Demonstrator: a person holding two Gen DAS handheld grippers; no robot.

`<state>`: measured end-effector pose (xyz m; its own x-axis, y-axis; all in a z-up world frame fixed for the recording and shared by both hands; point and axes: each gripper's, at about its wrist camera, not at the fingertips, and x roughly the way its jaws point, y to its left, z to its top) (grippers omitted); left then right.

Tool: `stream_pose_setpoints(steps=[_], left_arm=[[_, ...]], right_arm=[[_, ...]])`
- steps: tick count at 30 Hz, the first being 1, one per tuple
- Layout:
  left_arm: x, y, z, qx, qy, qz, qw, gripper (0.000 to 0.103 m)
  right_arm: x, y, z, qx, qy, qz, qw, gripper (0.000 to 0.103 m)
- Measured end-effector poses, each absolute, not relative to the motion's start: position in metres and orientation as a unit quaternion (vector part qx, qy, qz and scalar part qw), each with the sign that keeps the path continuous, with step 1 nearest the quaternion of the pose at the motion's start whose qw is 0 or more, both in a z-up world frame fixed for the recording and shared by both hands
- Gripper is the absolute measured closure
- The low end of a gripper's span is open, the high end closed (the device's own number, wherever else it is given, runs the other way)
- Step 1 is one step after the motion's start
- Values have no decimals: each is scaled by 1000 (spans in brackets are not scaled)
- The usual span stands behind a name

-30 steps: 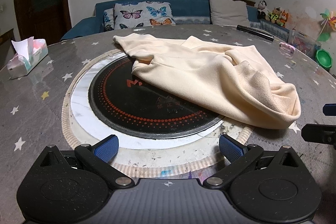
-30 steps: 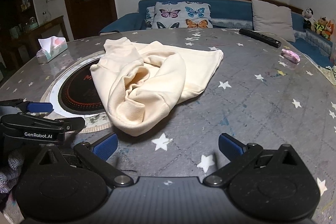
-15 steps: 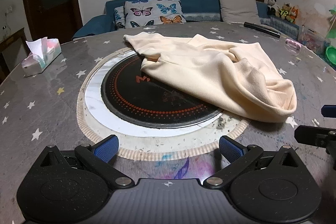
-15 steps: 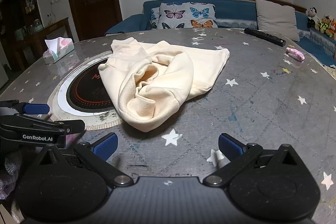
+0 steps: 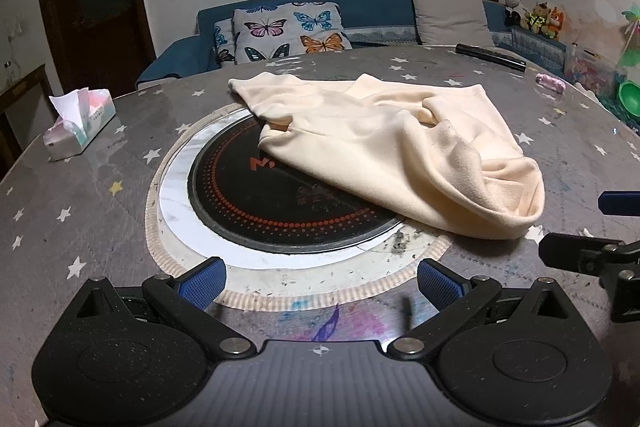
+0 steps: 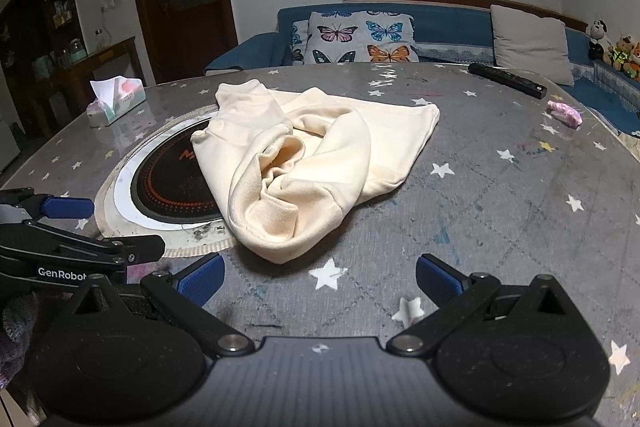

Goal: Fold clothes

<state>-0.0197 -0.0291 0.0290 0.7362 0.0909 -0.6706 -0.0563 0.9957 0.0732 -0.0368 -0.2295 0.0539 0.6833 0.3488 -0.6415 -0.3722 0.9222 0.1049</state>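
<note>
A cream garment (image 5: 384, 147) lies crumpled on the round grey star-patterned table (image 5: 80, 195), partly over the black induction cooktop (image 5: 256, 203). It also shows in the right wrist view (image 6: 304, 167), bunched, with its near fold just beyond the fingers. My left gripper (image 5: 320, 285) is open and empty, near the table's front edge, short of the garment. My right gripper (image 6: 320, 279) is open and empty, close in front of the garment's near fold. The right gripper shows at the right edge of the left wrist view (image 5: 592, 239); the left gripper shows at the left of the right wrist view (image 6: 80, 235).
A tissue box (image 5: 78, 125) stands at the table's left. A black remote (image 6: 508, 79) and a small pink object (image 6: 565, 113) lie at the far right. A blue sofa with butterfly cushions (image 6: 356, 37) stands behind the table.
Both grippers have pulled back and risen a little, so the garment and cooktop sit farther off. The garment has not moved. Both grippers stay open.
</note>
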Motion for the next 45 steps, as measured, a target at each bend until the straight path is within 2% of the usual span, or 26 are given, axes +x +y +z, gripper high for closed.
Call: stream_pose_setpoints(steps=[32, 38, 45], left_arm=[[-4, -34, 36, 42, 373, 56, 925, 0], [8, -32, 39, 43, 370, 56, 926, 0], [20, -21, 47, 38, 362, 68, 929, 0]], right_arm=[[-24, -225, 57, -17, 344, 205, 916, 1], [-10, -218, 67, -19, 335, 223, 915, 5], [19, -203, 77, -24, 331, 250, 910, 15]])
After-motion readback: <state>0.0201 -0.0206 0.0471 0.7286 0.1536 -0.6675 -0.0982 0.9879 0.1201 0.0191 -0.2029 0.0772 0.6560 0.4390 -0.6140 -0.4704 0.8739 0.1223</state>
